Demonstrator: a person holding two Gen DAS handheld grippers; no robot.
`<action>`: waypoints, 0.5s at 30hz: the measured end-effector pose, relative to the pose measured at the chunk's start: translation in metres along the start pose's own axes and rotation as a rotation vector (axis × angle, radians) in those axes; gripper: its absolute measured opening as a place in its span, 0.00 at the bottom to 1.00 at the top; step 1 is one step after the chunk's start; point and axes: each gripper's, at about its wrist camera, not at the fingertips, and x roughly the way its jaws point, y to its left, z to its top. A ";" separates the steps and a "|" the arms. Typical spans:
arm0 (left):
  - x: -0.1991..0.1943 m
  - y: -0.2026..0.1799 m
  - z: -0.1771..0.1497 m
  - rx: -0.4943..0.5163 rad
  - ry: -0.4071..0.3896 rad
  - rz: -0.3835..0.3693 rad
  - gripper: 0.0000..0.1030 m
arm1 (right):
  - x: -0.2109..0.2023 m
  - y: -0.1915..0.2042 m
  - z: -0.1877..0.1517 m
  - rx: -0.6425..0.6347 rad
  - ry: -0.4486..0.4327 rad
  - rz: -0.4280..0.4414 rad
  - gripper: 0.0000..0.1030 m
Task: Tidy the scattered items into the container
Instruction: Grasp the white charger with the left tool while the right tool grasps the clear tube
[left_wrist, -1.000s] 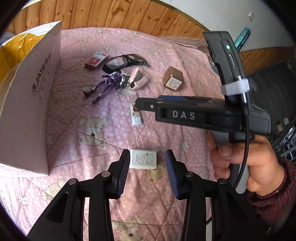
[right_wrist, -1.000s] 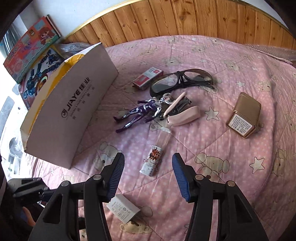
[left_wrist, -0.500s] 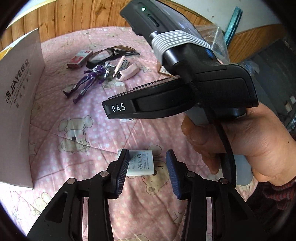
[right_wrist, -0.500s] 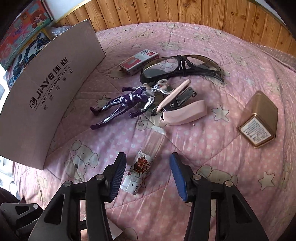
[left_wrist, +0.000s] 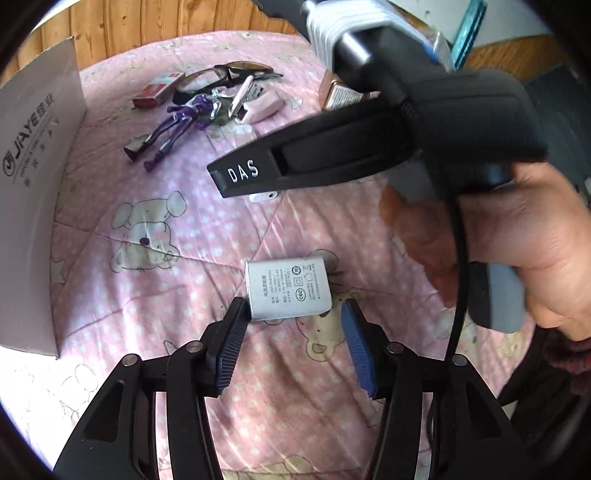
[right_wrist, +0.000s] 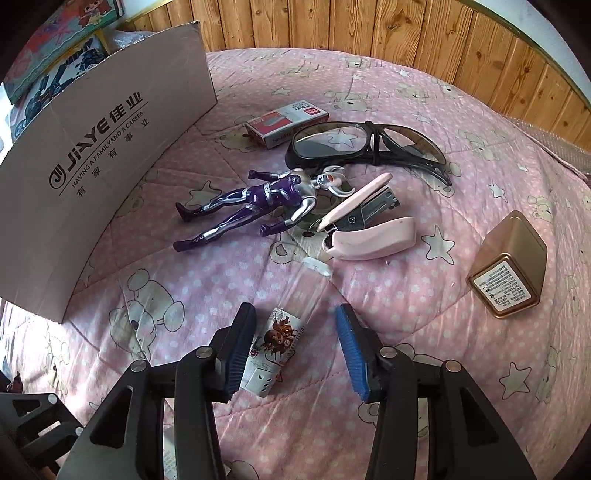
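Left wrist view
Left tongs (left_wrist: 295, 325): spread apart, low over a pink quilted bed (left_wrist: 184, 229); nothing gripped.
Charger (left_wrist: 289, 290): white adapter block lying flat on the quilt, label up, at the tips of the tongs; its near left corner sits right at the left pad (left_wrist: 232, 343), the right pad stands clear of it.
Right tongs (left_wrist: 240, 173): seen from the side crossing the upper frame, black body lettered DAS, held by the right hand (left_wrist: 517, 240); the fingertips are hidden, so this view cannot tell the opening.
Cardboard box (left_wrist: 33, 184): stands at the left edge, printed side facing in.

Right wrist view
Right tongs (right_wrist: 295, 332): released and wide, straddling a small tube.
Tube (right_wrist: 284, 325): clear at the far end, printed label at the near end, lying on the quilt between the pads; it lies just beside the left pad, apart from the right one.
Toy figure (right_wrist: 255, 201): purple and silver, lying flat farther back.
Stapler (right_wrist: 365, 225): pink, hinged open, just right of the figure.
Glasses (right_wrist: 365, 146): dark-framed, behind the stapler.
Staple box (right_wrist: 286, 123): red and white, beside the glasses.
Gold tin (right_wrist: 511, 271): on its side at the right, well apart from the rest.
Cardboard box (right_wrist: 103, 147): at the left, lettered JIAYE.
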 end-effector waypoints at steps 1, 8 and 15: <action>0.000 -0.001 0.001 0.008 -0.003 0.003 0.53 | 0.000 0.000 0.000 0.003 0.000 0.001 0.45; -0.006 0.005 0.000 -0.007 -0.005 -0.002 0.46 | -0.003 -0.008 0.001 0.029 0.004 0.027 0.20; -0.007 0.005 0.003 -0.016 -0.006 0.022 0.49 | -0.003 -0.009 0.001 0.042 0.001 0.029 0.21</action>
